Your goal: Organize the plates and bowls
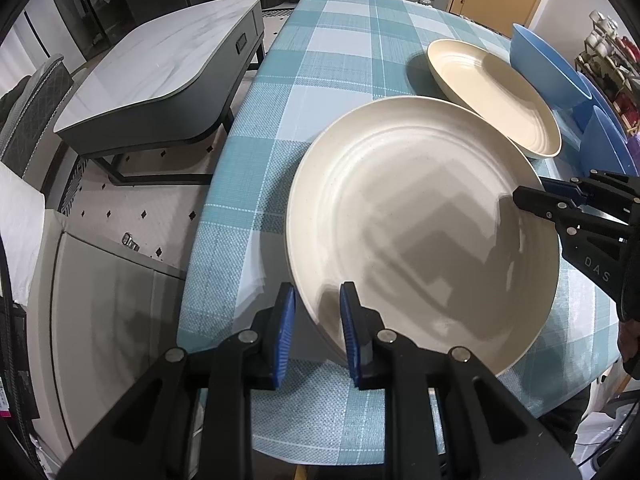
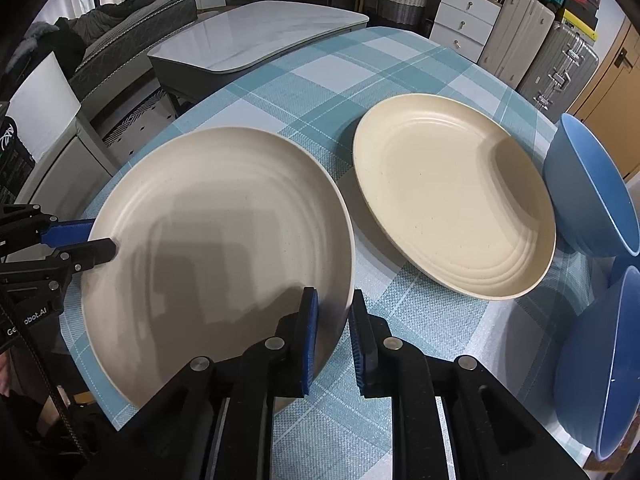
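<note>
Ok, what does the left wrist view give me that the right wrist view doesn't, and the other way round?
Only the left wrist view: the floor below the table's edge.

Only the right wrist view: suitcases, a white drawer unit, and more of the near blue bowl.

Both: the big cream plate with a gripper at each rim, left gripper, right gripper, the second cream plate, the far blue bowl, the marble-top table.

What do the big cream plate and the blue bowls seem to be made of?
Cream plate: probably matte plastic or wheat-straw composite; tiny dark specks, soft sheen, moulded concentric rings. It could be glazed ceramic. Blue bowls: likely the same kind of matte plastic; even colour, dull surface, thin rim.
</note>
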Demonstrator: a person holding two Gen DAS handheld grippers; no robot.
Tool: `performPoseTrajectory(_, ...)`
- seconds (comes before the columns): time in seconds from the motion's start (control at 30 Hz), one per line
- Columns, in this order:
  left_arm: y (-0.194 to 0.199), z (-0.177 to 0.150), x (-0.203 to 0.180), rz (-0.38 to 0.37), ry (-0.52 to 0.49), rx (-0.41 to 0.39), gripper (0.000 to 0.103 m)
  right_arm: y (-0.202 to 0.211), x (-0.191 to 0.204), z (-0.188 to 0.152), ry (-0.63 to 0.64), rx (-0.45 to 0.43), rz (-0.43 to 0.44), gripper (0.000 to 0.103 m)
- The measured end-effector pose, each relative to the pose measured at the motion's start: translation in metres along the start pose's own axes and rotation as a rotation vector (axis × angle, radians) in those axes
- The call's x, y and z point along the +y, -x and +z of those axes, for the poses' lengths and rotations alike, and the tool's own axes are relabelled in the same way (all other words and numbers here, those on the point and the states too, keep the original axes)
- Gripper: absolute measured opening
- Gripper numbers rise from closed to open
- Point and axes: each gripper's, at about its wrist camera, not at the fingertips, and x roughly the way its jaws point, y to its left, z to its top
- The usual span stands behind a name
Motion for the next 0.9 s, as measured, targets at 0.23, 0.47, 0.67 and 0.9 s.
performPoseTrajectory(0.23,0.000,0.000,0.001,-0.007,0.009,0.000,0.022,-0.001,0.000,0.001,0.005,-0.004,0.001,0.017)
performPoseTrajectory(0.47,0.000,-0.001,0.002,-0.011,0.010,0.003,0.022,-0.002,0.009,0.002,0.051,-0.007,-0.055,0.019)
performPoseTrajectory(0.67,0.000,0.000,0.003,-0.020,0.014,0.005,0.022,-0.002,0.020,0.001,0.116,-0.010,-0.120,0.021)
performPoseTrajectory(0.9,-0.001,-0.002,0.003,-0.025,0.016,0.010,0.022,-0.005,0.032,0.000,0.175,-0.025,-0.199,0.025)
